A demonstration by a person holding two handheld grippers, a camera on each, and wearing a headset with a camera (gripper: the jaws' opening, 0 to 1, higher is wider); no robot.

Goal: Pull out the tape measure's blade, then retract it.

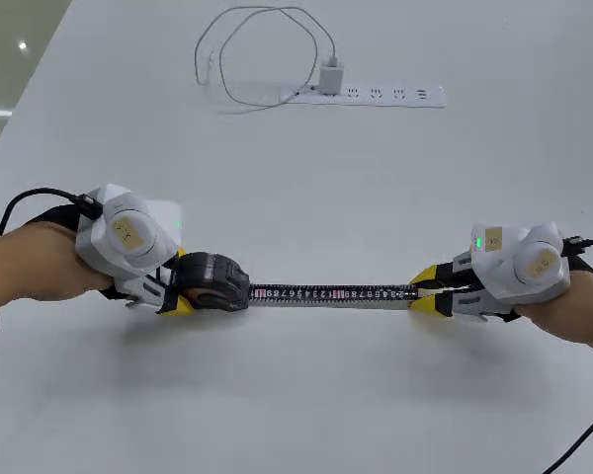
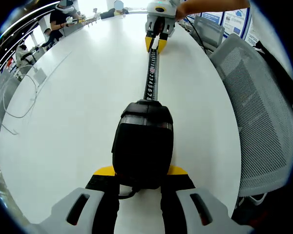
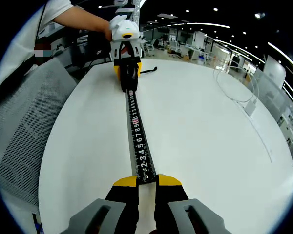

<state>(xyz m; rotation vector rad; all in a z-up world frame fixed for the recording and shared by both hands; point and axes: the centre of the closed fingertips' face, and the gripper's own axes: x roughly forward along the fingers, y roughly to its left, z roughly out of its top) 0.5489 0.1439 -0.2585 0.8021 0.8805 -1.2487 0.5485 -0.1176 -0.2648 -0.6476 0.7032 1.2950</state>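
Table (image 1: pixel 395 188): white and wide; the work lies on its near part.
Power strip (image 1: pixel 376 95): on the far side, a little right of the middle, with a white charger (image 1: pixel 331 76) plugged in and its thin cable (image 1: pixel 247 59) looped to the left. It is well apart from the work.
Left gripper (image 1: pixel 181 283): near left, jaws clenched on the tape measure case from both sides.
Right gripper (image 1: pixel 424 290): near right, jaws pressed together on the free end of the blade.
Tape measure case (image 1: pixel 213 281): black, at near left on the table, between the yellow tips of the left gripper. Its mouth faces right.
Blade (image 1: pixel 331 293): drawn out of the case, straight and low over the table, printed side up. It reaches from the case at left to the right gripper.
Key relation: the long axis of the blade runs left to right, in one line with both grippers.
Step, as I judge: the pulling out looks done or almost done, and the retracting is not yet done.
Next move, as I judge: the right gripper should travel left along this same line toward the case, while the left one keeps the case steady.
Risk: if the end is let go at once, the blade may snap back; a sideways drift may twist it.
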